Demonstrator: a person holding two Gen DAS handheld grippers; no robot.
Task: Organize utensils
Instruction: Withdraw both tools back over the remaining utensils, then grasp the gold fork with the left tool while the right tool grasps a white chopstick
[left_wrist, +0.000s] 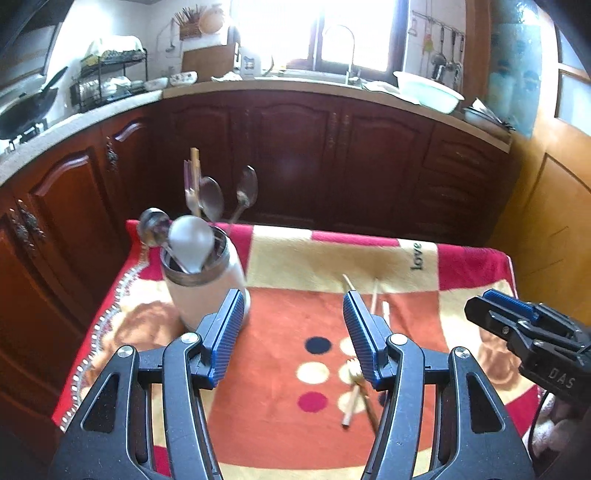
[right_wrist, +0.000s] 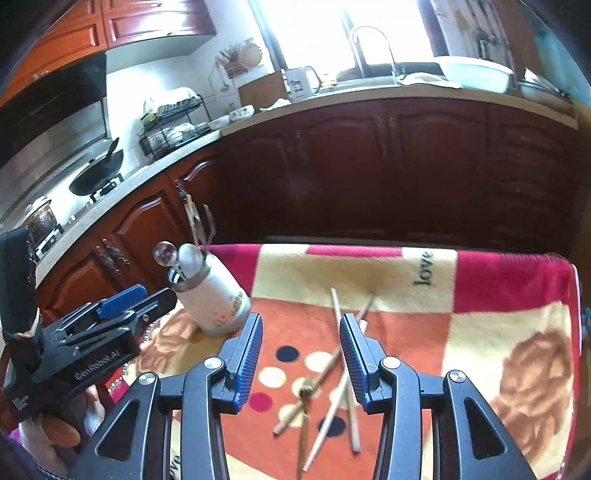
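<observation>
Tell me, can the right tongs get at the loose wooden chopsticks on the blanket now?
Probably yes. The right tongs stand open and empty, and the pale wooden chopsticks lie uncovered straight ahead between the jaws; nothing blocks them.

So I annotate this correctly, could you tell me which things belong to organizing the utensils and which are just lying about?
Job: utensil holder with spoons; loose chopsticks; fork on the blanket.

Lying about: wok; dish rack; basin; kettle.

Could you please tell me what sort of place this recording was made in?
It looks like a home kitchen: a wok sits on a stove, a dish rack stands on the counter, and a tap rises at the window.
</observation>
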